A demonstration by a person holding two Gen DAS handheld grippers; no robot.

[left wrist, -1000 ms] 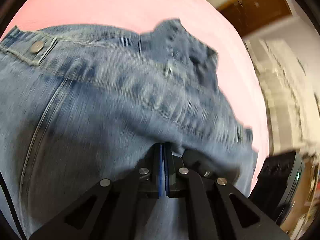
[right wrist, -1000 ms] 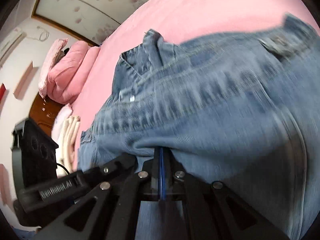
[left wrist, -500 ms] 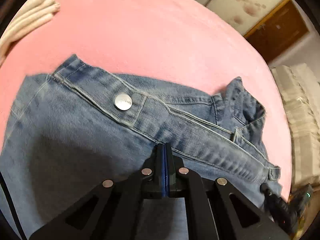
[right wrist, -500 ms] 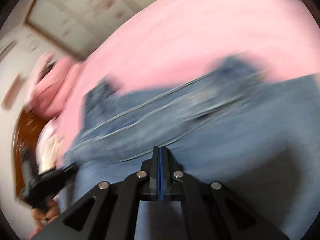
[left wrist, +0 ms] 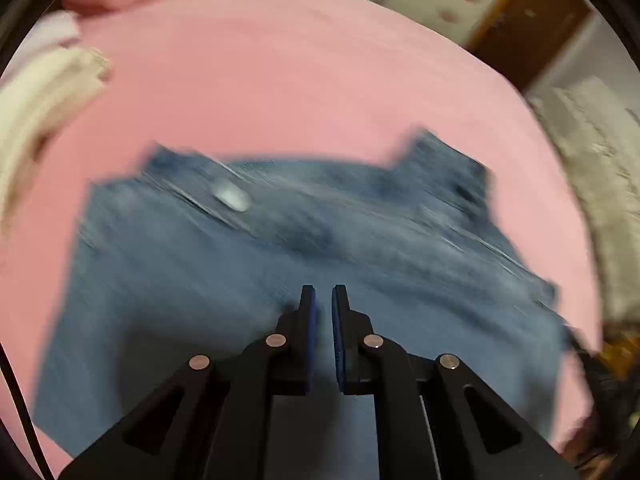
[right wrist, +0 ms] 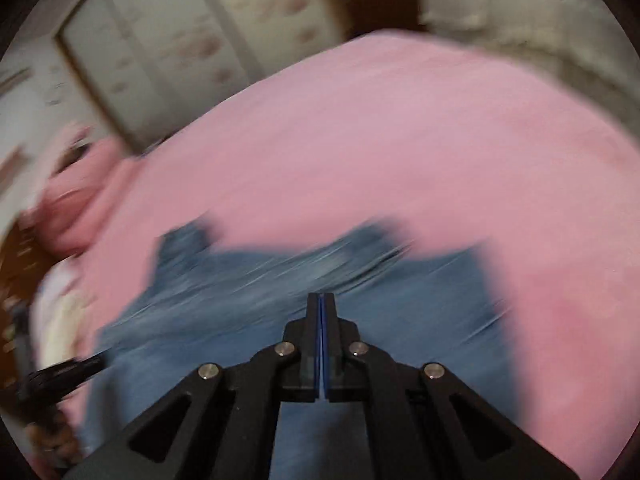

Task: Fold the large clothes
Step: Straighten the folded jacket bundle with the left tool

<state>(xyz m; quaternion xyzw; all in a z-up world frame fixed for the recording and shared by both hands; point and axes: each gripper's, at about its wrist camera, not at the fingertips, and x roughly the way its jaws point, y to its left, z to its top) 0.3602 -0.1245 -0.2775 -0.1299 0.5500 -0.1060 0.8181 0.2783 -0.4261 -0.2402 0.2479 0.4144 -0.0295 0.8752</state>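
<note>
- A pair of blue jeans (left wrist: 280,300) lay spread on the pink bed (left wrist: 300,92), waistband toward the far side, probably laid flat for folding.
- The left hand-held gripper (left wrist: 323,294) hung above the jeans, its jaws opening, nothing between them.
- The right hand-held gripper (right wrist: 321,300) was closed and empty over the jeans.
- Blur hid seams, and the lower legs were cut off.
</note>
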